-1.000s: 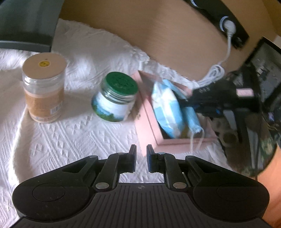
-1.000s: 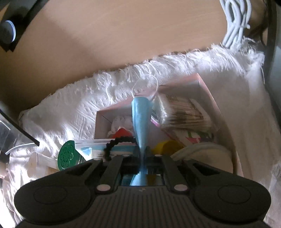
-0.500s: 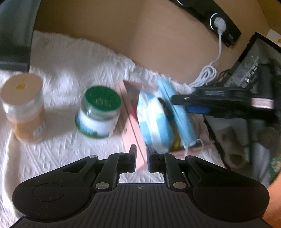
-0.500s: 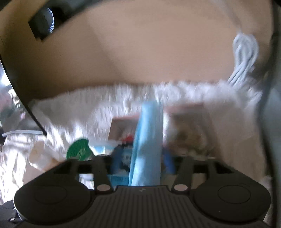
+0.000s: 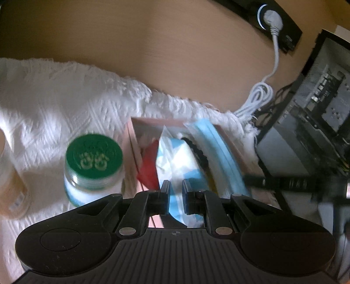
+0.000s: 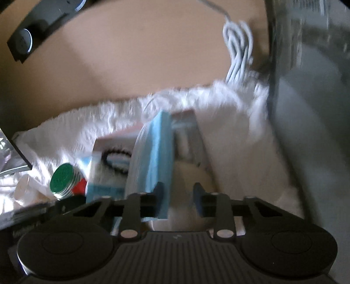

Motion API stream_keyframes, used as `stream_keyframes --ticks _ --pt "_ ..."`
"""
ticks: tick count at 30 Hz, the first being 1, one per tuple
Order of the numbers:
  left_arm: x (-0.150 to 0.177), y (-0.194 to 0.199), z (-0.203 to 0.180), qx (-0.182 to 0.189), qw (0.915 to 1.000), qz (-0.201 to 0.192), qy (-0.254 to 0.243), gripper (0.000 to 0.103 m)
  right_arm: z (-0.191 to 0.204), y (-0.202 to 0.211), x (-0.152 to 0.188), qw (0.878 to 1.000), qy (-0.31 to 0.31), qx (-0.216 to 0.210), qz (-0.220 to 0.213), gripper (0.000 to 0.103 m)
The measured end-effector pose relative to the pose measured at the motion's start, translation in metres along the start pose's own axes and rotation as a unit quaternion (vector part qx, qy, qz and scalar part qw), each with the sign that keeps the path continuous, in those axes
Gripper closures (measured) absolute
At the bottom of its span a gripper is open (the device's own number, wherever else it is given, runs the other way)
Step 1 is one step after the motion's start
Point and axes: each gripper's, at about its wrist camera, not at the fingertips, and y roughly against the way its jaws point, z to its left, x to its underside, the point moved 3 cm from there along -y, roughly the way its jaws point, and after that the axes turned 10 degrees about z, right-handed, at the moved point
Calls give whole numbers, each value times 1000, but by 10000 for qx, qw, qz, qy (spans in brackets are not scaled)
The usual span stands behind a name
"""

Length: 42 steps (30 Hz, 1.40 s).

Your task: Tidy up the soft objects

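Observation:
A pink box [image 5: 153, 120] on the white cloth holds soft things: a blue-and-white tissue pack [image 5: 177, 157], a red item [image 5: 149, 166], a black hair tie [image 5: 196, 150] and a blue face mask [image 5: 221, 153]. My left gripper [image 5: 175, 192] hangs over the box's near side with its jaws almost closed and nothing visibly between them. My right gripper [image 6: 178, 196] is open; the mask [image 6: 156, 153] leans against its left finger, standing in the box [image 6: 186, 115]. A cream round pad [image 6: 192, 174] lies below it.
A green-lidded jar [image 5: 94, 166] and a tan jar [image 5: 11, 192] stand left of the box. A white cable [image 5: 260, 96] and black power strip [image 5: 275, 19] lie behind on the wooden desk. A computer case [image 5: 317, 113] stands on the right.
My right gripper has opened and let go of the face mask, which now rests in the box. My left gripper has moved right and forward over the box.

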Motion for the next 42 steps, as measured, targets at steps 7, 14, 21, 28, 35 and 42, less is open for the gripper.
stream_keyframes --ticks 7,14,21,28,35,42 --pt "-8 -2 12 -6 9999 110 113 90 34 -11 6 9983 489 314 -32 78" --pt "0 23 10 305 9995 -83 4 89 28 22 9 9976 476 418 -290 53" --pt "3 47 5 402 9982 -395 -221 89 38 45 -24 9968 272 184 -734 70" --pt "18 54 23 349 9990 -253 -125 89 48 -31 -27 9981 -197 -437 400 91" --pt "43 52 46 156 9996 -211 104 89 54 -32 -17 9993 -44 -321 164 90" --pt "85 52 44 -409 9990 -117 107 89 59 51 21 9947 555 218 -839 33"
